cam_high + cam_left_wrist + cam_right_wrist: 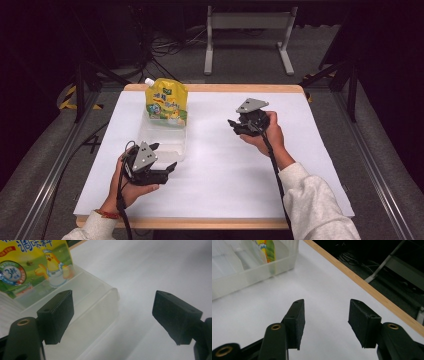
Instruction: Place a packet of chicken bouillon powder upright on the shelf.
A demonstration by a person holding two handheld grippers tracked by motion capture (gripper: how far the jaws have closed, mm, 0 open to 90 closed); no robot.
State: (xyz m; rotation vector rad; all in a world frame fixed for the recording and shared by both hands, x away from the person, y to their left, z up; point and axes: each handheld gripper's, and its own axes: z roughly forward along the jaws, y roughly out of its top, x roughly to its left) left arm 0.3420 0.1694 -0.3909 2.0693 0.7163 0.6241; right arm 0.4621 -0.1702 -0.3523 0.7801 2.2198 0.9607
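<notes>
A yellow spouted pouch [166,101] printed with a cartoon chick stands upright in the far end of a clear plastic bin [165,142] left of the table's middle. My left gripper [165,161] is held at the bin's near right corner, open, with one jaw over the bin's edge [100,307] and nothing between the pads. The pouch [32,265] shows close ahead in the left gripper view. My right gripper [233,125] hovers to the right of the bin, open and empty, pointing left toward it. The bin [249,270] and pouch [265,250] lie ahead in the right gripper view.
A white sheet [225,170] covers the wooden table, whose far edge [362,282] runs close behind the right gripper. Beyond the table stand a grey metal frame [248,30] and cables on the floor. Rails flank both sides.
</notes>
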